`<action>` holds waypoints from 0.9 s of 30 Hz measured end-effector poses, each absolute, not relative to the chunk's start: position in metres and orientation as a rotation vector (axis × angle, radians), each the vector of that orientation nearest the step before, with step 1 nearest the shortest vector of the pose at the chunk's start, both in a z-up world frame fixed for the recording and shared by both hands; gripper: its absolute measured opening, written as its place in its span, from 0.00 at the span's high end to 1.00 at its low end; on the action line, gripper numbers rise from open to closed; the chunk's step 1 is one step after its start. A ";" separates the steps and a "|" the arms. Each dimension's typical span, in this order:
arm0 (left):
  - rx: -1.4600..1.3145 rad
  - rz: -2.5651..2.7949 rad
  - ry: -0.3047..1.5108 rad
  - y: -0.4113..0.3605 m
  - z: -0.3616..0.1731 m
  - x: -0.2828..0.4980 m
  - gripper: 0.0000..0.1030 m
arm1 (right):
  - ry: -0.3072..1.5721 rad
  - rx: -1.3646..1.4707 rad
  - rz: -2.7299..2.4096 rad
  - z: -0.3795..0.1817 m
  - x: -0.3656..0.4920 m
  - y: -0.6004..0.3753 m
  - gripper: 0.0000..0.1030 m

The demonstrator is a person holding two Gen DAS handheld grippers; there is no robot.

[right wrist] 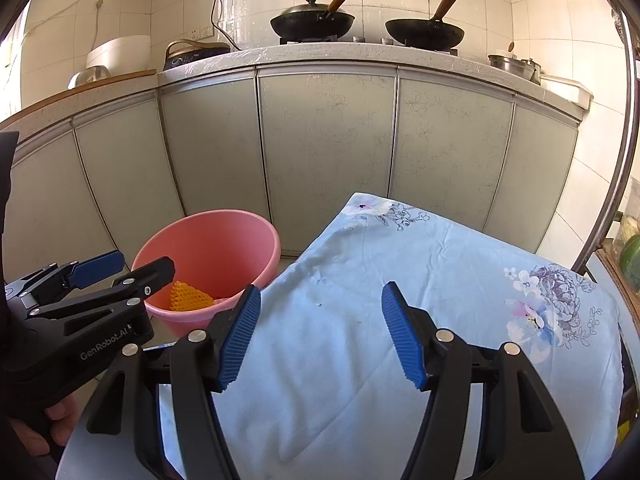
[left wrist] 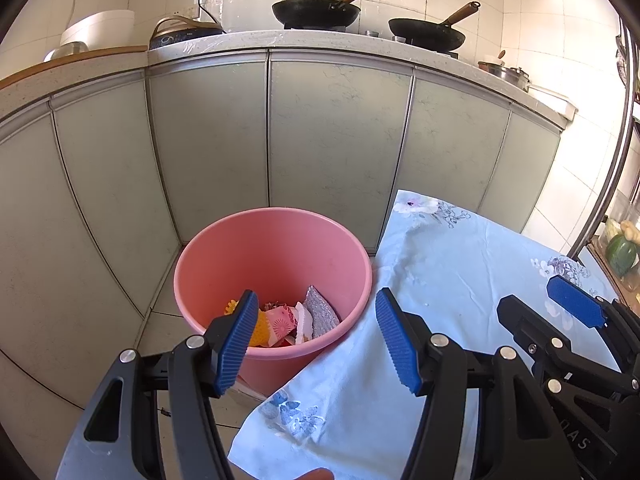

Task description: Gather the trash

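A pink bucket (left wrist: 276, 252) stands on the floor against the cabinets, left of a table under a light blue floral cloth (left wrist: 432, 280). In the bucket lie several bits of trash: a yellow knobbly piece (left wrist: 260, 328), pink and white wrappers (left wrist: 286, 322) and a silver sponge (left wrist: 320, 312). My left gripper (left wrist: 318, 340) is open and empty above the bucket's near rim. My right gripper (right wrist: 320, 336) is open and empty over the cloth (right wrist: 400, 300). The bucket (right wrist: 216, 248) and the yellow piece (right wrist: 188, 298) also show in the right wrist view. Each gripper shows in the other's view: the right (left wrist: 560, 308), the left (right wrist: 120, 266).
Grey-green cabinet doors (left wrist: 336, 136) run behind the bucket. The counter (left wrist: 304, 40) carries two black woks (left wrist: 316, 10), a rice cooker (left wrist: 100, 28) and steel pots (left wrist: 506, 72). A metal shelf post (left wrist: 616, 160) and vegetables (left wrist: 620, 252) stand at the right.
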State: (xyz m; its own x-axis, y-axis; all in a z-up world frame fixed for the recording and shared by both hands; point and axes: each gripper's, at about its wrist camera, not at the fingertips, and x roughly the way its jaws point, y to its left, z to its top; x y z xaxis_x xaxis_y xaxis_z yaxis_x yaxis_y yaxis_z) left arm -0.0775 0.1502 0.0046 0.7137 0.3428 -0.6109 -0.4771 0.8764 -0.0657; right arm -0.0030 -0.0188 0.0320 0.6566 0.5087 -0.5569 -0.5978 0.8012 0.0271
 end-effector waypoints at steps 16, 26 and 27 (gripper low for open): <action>-0.223 0.455 0.632 0.151 0.003 -0.077 0.41 | 0.582 -0.170 0.628 0.029 -0.003 -0.019 0.38; -0.224 0.456 0.635 0.151 0.000 -0.077 0.41 | 0.586 -0.170 0.629 0.026 -0.002 -0.020 0.38; -0.223 0.456 0.635 0.151 0.000 -0.077 0.41 | 0.586 -0.170 0.629 0.026 -0.002 -0.020 0.38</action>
State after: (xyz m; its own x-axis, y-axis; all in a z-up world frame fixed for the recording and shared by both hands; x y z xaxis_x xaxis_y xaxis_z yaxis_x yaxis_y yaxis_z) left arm -0.0769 0.1508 0.0005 0.7110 0.3408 -0.6151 -0.4747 0.8779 -0.0623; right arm -0.0019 -0.0204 0.0257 0.6536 0.5047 -0.5640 -0.5982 0.8010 0.0236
